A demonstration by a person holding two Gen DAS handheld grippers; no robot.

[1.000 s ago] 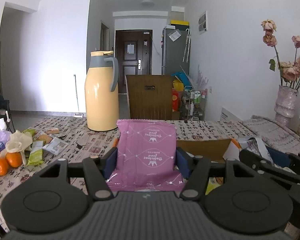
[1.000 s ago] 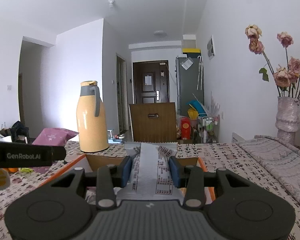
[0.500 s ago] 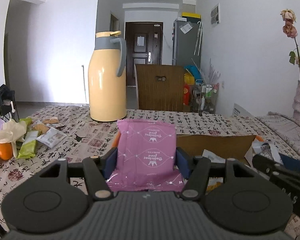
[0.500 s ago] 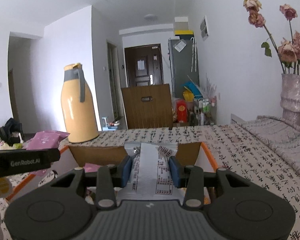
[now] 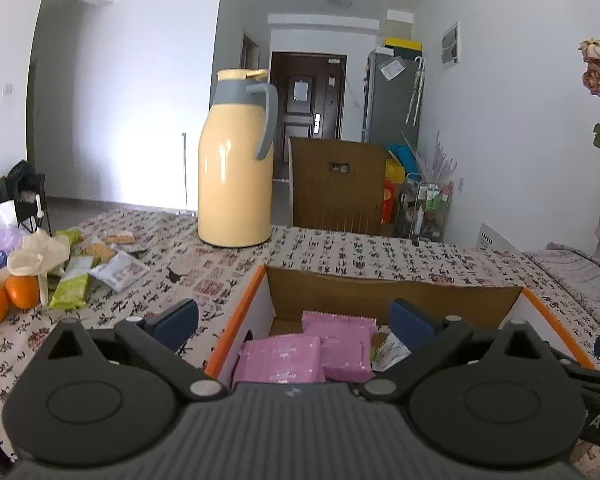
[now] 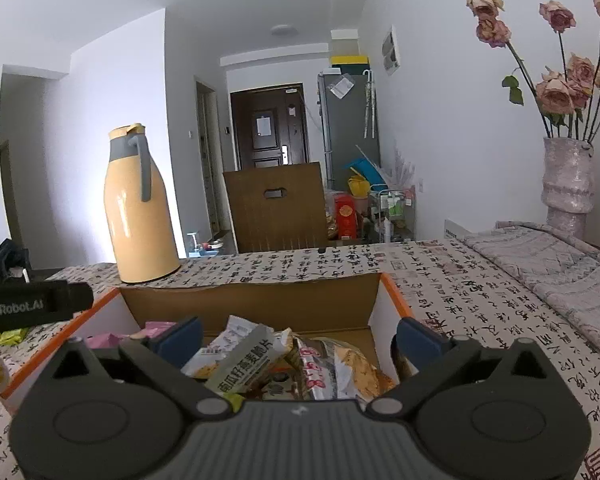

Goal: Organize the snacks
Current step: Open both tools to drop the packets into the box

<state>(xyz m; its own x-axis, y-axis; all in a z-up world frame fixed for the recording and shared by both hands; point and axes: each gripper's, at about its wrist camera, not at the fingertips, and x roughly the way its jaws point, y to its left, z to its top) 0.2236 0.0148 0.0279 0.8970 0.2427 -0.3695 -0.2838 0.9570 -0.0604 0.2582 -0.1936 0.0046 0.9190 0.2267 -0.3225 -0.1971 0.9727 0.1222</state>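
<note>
Both grippers spread, holding nothing, over the box point(image 5: 236, 320)
Left gripper point(image 5: 294, 320) and right gripper point(image 6: 300, 334) hover close; lower-frame packets point(image 6: 256, 356) could snag a finger.

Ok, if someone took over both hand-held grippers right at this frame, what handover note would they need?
Left hand-held gripper: open, empty, over the left part of the box.
Right hand-held gripper: open, empty, over the right part.
Done: two pink packs lie in the box on the left; the grey pack sits on the mixed snacks at right.
Left: the loose packs beside the oranges on the table's left side are not yet boxed.
</note>
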